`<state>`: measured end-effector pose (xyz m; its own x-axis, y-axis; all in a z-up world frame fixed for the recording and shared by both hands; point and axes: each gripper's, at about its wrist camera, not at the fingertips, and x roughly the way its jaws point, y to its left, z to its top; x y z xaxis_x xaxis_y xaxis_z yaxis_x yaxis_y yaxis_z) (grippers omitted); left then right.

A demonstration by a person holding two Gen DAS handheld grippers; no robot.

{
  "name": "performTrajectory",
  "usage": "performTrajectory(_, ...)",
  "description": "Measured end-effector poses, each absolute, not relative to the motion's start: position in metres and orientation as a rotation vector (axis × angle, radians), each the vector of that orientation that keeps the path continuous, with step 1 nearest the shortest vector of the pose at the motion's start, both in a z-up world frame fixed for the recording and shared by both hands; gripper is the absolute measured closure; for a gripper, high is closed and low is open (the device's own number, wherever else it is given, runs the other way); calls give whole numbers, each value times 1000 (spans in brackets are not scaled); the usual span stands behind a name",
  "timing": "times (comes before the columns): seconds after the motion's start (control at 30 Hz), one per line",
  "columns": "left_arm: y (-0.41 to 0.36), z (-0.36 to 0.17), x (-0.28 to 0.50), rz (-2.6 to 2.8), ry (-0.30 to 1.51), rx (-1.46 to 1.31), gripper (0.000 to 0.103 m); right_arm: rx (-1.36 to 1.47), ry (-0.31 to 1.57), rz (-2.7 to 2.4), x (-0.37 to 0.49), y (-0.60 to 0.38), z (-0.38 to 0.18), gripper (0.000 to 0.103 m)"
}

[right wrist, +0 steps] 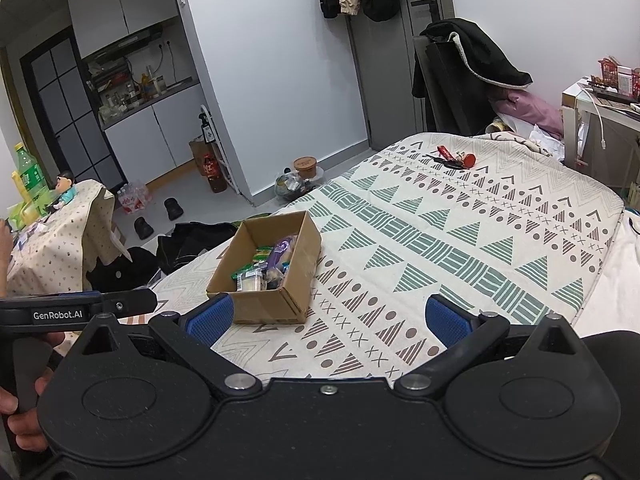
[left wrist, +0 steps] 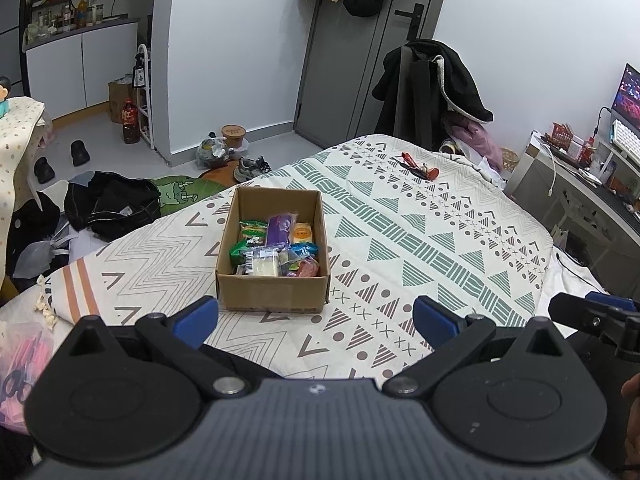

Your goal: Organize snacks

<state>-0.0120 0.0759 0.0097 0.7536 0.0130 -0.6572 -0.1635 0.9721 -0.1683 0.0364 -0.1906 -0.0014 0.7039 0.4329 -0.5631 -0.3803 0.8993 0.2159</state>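
on the left, the left gripper (left wrist: 316, 322) hangs released with its blue pads wide apart and nothing between them, low over the near edge of the bed (left wrist: 420, 240). just ahead of it the cardboard box (left wrist: 273, 294) sits on the patterned bedspread (left wrist: 400, 216), open-topped and already packed with snacks (left wrist: 276, 246): a purple packet, green and orange wrappers, a pale block with a barcode. on the right, the right gripper (right wrist: 328, 318) is likewise spread open and empty, and from its view the box (right wrist: 264, 304) lies near its left pad. judging from this, the packets look settled, so the work seems close to finished or due for a tidy. the risk lies in the soft mattress: a gripper pressing on a box wall could tip or slide the box, because the bedspread gives and offers little grip. the crinkly wrappers may also slip from the pads, and the two grippers, held close side by side, could knock each other if both reach in together. the box also stands fairly near the bed's left edge, so a push that way could send it to the floor. a small red item (right wrist: 456, 158) lies well apart at the far end of the bed. beyond are a grey door (left wrist: 340, 80), a chair draped with a dark coat (left wrist: 436, 88), shoes and a black bag on the floor, and a kitchen nook.
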Motion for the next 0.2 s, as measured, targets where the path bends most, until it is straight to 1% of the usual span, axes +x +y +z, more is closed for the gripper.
performTrajectory(0.2, 76, 9, -7, 97, 718, -212, 0, 81, 663, 456, 43, -187, -2, 0)
